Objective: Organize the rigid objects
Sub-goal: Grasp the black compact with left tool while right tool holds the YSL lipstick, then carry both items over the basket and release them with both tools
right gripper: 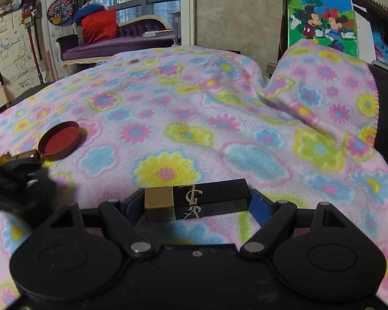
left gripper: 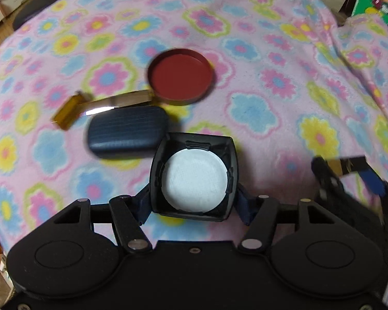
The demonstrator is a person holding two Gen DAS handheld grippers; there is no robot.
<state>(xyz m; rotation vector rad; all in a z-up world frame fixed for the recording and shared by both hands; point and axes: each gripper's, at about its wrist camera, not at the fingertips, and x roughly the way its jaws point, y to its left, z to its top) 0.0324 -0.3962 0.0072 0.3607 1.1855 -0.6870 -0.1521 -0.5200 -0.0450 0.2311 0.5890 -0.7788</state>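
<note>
On my left wrist camera, going from the left, I see a small amber box point(left gripper: 66, 115) lying on the flowered blanket point(left gripper: 258, 51), with a flat brownish strip point(left gripper: 124, 99) running from it toward the red lid point(left gripper: 181, 76). The lid sits rim up, and the strip's far end touches its near edge. Just in front of the strip lies a dark blue case point(left gripper: 128, 132), flat on the blanket. Nearer still, my left gripper point(left gripper: 194, 180) is clamped on a square black compact point(left gripper: 165, 170) that stands open toward me, with a round white pad point(left gripper: 195, 179) inside; the blue fingers point(left gripper: 245, 206) press against both its sides. This picture is blurred, so finer detail escapes me. At the right edge my right gripper point(left gripper: 349, 170) shows as a dark smear with a black bar across it.

On my right wrist camera, the left gripper point(right gripper: 20, 180) is a black blur at the far left, the amber box point(right gripper: 2, 158) peeking behind it. The red lid point(right gripper: 62, 140) lies beyond it on the blanket point(right gripper: 219, 103). My right gripper point(right gripper: 196, 201) holds a black lipstick point(right gripper: 196, 197) with a gold end and gold lettering, crosswise between its fingers point(right gripper: 257, 205), which are closed on its two ends. A cartoon picture point(right gripper: 322, 23) leans at the far right.
</note>
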